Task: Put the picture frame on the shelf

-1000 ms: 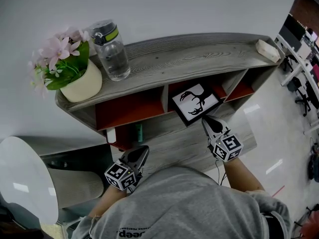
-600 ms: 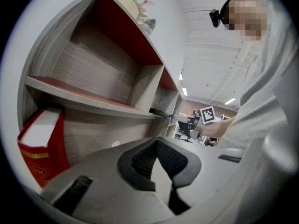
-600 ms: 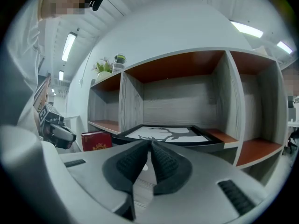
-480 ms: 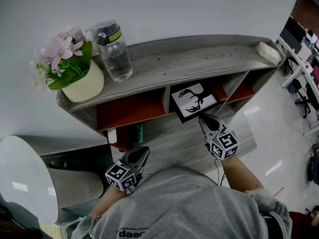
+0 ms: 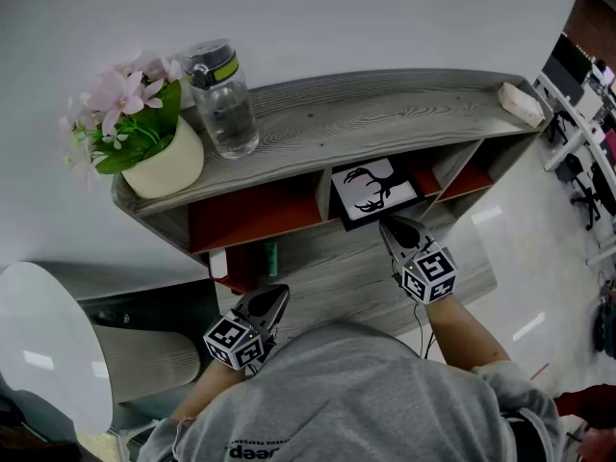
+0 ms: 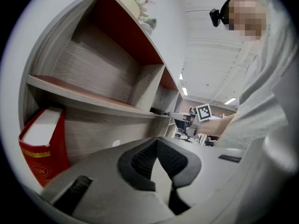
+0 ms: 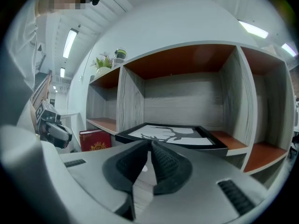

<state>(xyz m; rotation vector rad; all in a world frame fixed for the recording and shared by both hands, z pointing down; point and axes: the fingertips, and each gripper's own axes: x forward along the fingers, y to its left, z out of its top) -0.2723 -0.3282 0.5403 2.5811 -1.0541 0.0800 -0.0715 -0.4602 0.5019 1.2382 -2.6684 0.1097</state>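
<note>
The picture frame (image 5: pixel 370 192), black-edged with a deer-antler print, lies nearly flat, its far part inside the shelf's (image 5: pixel 385 115) middle compartment. My right gripper (image 5: pixel 387 225) is shut on the frame's near edge. In the right gripper view the frame (image 7: pixel 174 134) stretches from the jaw tips (image 7: pixel 150 143) into the compartment with the red-brown ceiling. My left gripper (image 5: pixel 275 294) hangs low at the left by the person's body, shut with nothing in it (image 6: pixel 157 143), and it faces the shelf's left side.
On the shelf top stand a potted pink flower (image 5: pixel 162 158), a clear water bottle (image 5: pixel 222 98) and a small pale block (image 5: pixel 521 100). A red book (image 6: pixel 42 148) stands in the lower left compartment. A round white surface (image 5: pixel 38 345) lies at the left.
My right gripper has pushed the picture frame a little farther up and into the middle compartment. The left gripper has stayed where it was.
</note>
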